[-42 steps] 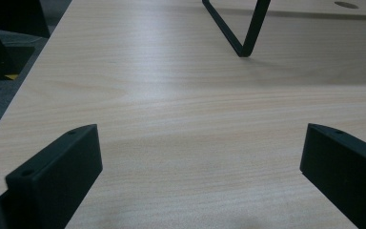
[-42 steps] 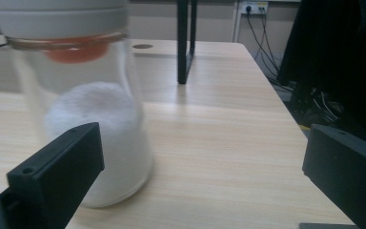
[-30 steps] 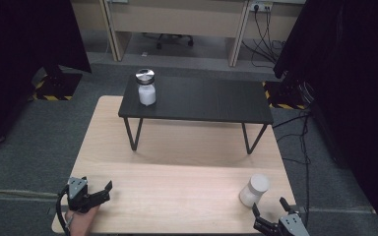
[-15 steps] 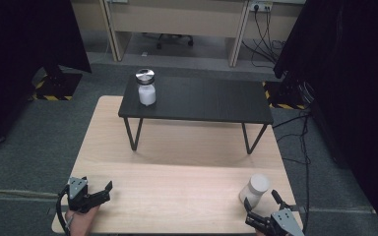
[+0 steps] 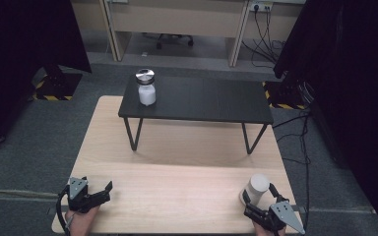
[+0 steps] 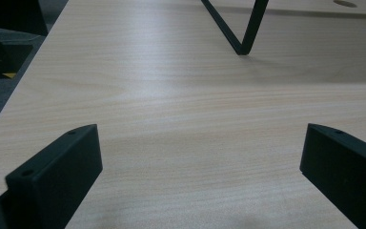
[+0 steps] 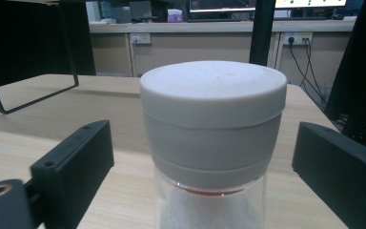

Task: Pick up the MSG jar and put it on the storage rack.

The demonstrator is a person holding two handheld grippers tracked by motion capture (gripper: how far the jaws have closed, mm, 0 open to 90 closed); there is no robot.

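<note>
Jar [image 5: 257,189] with a white lid [image 7: 213,93] stands near the desk's [image 5: 177,196] right front corner, framed between the spread jaws of the right gripper [image 5: 259,205], not yet touched. Left gripper [image 5: 98,195] rests spread and empty. Step in hand appears the approach; next, closing squarely on the lid.

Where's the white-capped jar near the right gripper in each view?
High view: white-capped jar stands at the wooden table's near right corner, between the right gripper's open jaws.
Left gripper view: not in it.
Right gripper view: jar at centre, close up, between the jaws.
Shared landmark: the black stand's hairpin leg.
</note>
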